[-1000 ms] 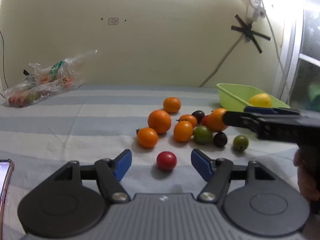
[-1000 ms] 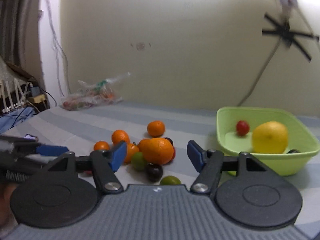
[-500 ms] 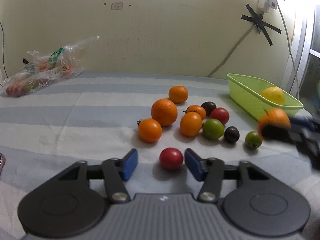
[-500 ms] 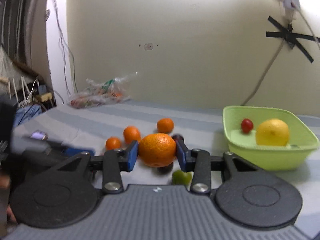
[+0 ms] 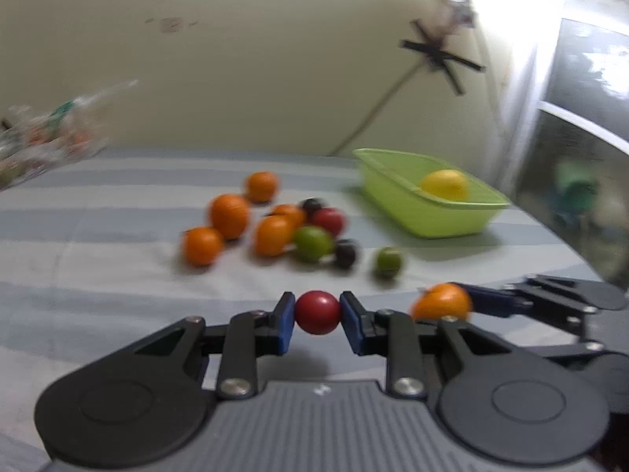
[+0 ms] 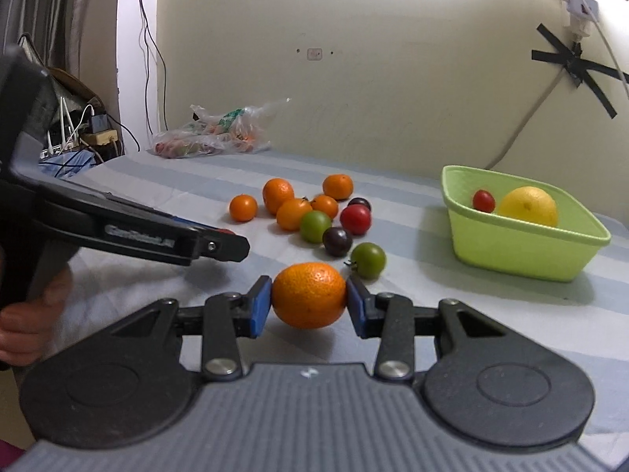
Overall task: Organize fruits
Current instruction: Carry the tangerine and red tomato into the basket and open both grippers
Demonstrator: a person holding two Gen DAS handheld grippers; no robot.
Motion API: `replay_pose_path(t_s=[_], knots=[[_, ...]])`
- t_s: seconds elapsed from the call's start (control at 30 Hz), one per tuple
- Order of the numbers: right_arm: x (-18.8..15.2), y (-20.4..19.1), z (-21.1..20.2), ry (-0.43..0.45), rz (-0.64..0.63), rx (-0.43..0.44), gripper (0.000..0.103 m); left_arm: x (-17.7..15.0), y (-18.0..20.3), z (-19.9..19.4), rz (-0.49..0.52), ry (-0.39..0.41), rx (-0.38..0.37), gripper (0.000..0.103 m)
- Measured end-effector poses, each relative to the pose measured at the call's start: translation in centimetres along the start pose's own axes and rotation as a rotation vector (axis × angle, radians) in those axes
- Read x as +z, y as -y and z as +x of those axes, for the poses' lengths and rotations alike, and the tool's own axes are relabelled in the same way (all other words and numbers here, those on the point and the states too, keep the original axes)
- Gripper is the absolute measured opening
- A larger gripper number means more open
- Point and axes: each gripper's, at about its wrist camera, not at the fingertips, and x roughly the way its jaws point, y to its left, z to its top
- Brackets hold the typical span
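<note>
My left gripper (image 5: 317, 314) is shut on a small red tomato (image 5: 317, 312), held just above the striped cloth. My right gripper (image 6: 308, 301) is shut on an orange (image 6: 308, 295), lifted off the cloth; it also shows in the left wrist view (image 5: 441, 302). A green basket (image 6: 523, 242) at the right holds a yellow citrus (image 6: 528, 206) and a small red tomato (image 6: 483, 200). A cluster of several oranges, green, red and dark fruits (image 6: 314, 216) lies mid-table.
A plastic bag of produce (image 6: 212, 133) lies at the far left by the wall. The left gripper's body (image 6: 137, 234) reaches in from the left in the right wrist view. Cables and a window are at the right.
My left gripper closed on the red tomato and lifted it. My right gripper closed on the orange and drew it back from the cluster toward the near edge.
</note>
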Motion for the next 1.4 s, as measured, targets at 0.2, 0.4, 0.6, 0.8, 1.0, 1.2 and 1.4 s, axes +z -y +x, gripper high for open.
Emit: replay_pose_path(t_s=[0.2, 0.4, 0.6, 0.8, 1.0, 1.2, 1.4], knots=[[-1.7, 2.9, -2.4, -0.015, 0.034, -0.101, 0.044, 0.0, 4.3, 1.2, 0.078, -0.04, -0.099, 0.026], [-3.5, 7.0, -5.1, -0.013, 0.176, -0.159, 0.044, -0.9, 8.3, 3.8, 0.161, -0.124, -0.159, 0.026], [-1.6, 10.2, -5.9, 0.115, 0.235, -0.183, 0.044, 3.4, 9.4, 4.9, 0.179, -0.071, -0.174, 0.026], [1.9, 12.8, -3.4, 0.229, 0.219, -0.217, 0.044, 9.5, 9.4, 8.9, 0.135, 0.008, -0.145, 0.026], [2.6, 13.1, 0.9, 0.182, 0.184, -0.25, 0.044, 10.9, 9.5, 13.6, 0.137, -0.042, -0.108, 0.026], [1.9, 13.9, 1.6, 0.15, 0.21, -0.264, 0.045, 10.4, 9.3, 15.1, 0.152, -0.063, -0.095, 0.031], [2.1, 14.2, 1.4, 0.182, 0.236, -0.272, 0.052, 10.9, 8.9, 14.3, 0.147, -0.025, -0.082, 0.042]])
